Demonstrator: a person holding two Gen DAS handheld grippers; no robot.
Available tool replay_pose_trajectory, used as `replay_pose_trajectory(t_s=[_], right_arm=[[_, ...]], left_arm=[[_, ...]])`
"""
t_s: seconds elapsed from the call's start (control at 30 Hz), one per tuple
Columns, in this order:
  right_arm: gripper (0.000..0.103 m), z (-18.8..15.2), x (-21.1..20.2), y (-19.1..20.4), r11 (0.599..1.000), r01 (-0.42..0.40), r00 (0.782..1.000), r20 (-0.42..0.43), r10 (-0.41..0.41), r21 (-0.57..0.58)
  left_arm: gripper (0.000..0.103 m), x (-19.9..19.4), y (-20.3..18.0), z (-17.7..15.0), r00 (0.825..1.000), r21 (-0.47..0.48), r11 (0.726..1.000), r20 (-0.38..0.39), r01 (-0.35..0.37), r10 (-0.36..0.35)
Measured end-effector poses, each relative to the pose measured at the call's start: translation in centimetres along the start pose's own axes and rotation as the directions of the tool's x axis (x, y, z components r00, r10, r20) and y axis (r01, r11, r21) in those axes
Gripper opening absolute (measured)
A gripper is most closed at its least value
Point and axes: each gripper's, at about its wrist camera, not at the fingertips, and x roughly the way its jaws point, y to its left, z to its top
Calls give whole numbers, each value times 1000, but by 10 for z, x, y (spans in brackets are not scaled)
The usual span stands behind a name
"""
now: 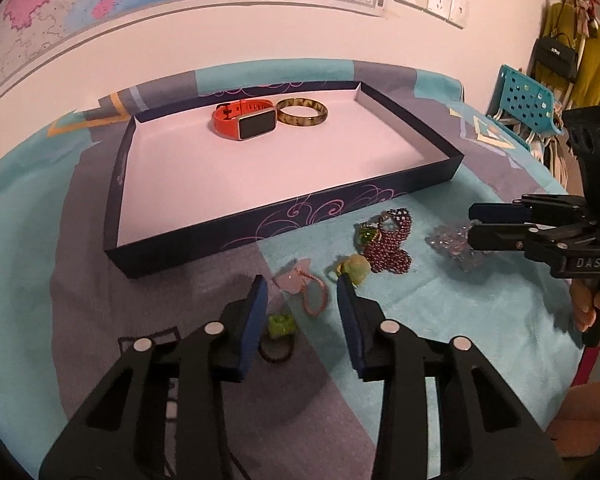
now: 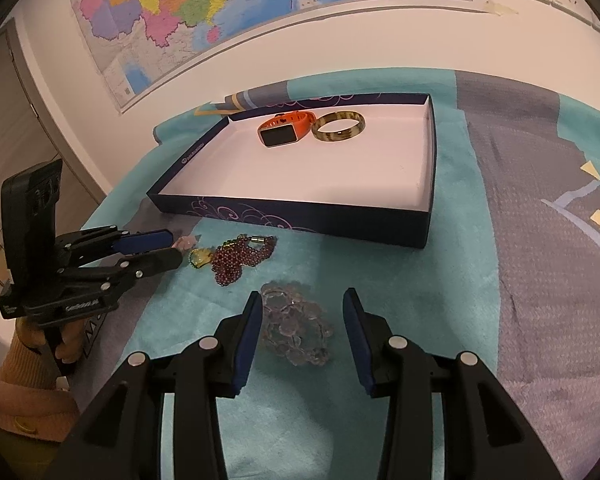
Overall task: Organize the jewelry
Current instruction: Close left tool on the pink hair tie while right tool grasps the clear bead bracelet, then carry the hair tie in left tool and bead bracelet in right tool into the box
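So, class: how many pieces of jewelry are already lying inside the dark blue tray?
2. An orange watch lies near the tray's far wall, and a mottled bangle sits right beside it. Nothing else shows on the tray's floor.

Part of the black hair tie (image 1: 275,350) is hidden behind a finger of the left tool (image 1: 302,300), and the pale green charm (image 1: 354,270) is partly covered by the other fingertip. In the right wrist view, the clear bead bracelet (image 2: 296,330) is overlapped at its left side by the right tool (image 2: 302,312). The hand (image 1: 596,306) is cut off by the picture's edge. Print on the wall map (image 2: 204,20) cannot be read.
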Motion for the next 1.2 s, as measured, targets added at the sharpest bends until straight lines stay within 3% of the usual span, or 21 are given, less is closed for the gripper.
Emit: replay_pose_trajectory(t_s=[0.3,0.37,0.53,0.7,0.8,0.83,1.2], right_arm=[[41,-1,0,3,1000,-5,1000,-6,5,-13],[49,-2,2,6,1000,2,1000,-10,-2,-24],[49,-4,8,17,996,41,999,-23,-43,-75],[18,-2,10,13,997,44,999,-21,-45,-59],[14,-2,9,13,997,38,999,-20,-39,-60],[8,-2,7,13,998,25,1000,-16,-26,-58],[8,15,-18,17,998,-53,997,54,55,-39]], left_arm=[[18,8,0,2,1000,1,1000,-20,-4,4],[18,8,0,2,1000,-4,1000,-19,-6,6],[18,6,0,1,1000,-12,1000,-12,-9,9],[18,3,3,0,1000,-38,999,-3,8,-8],[18,1,3,-1,1000,-47,999,2,18,-18],[18,0,2,-2,1000,-47,999,3,20,-20],[18,-16,1,-3,998,-64,997,39,48,-46]])
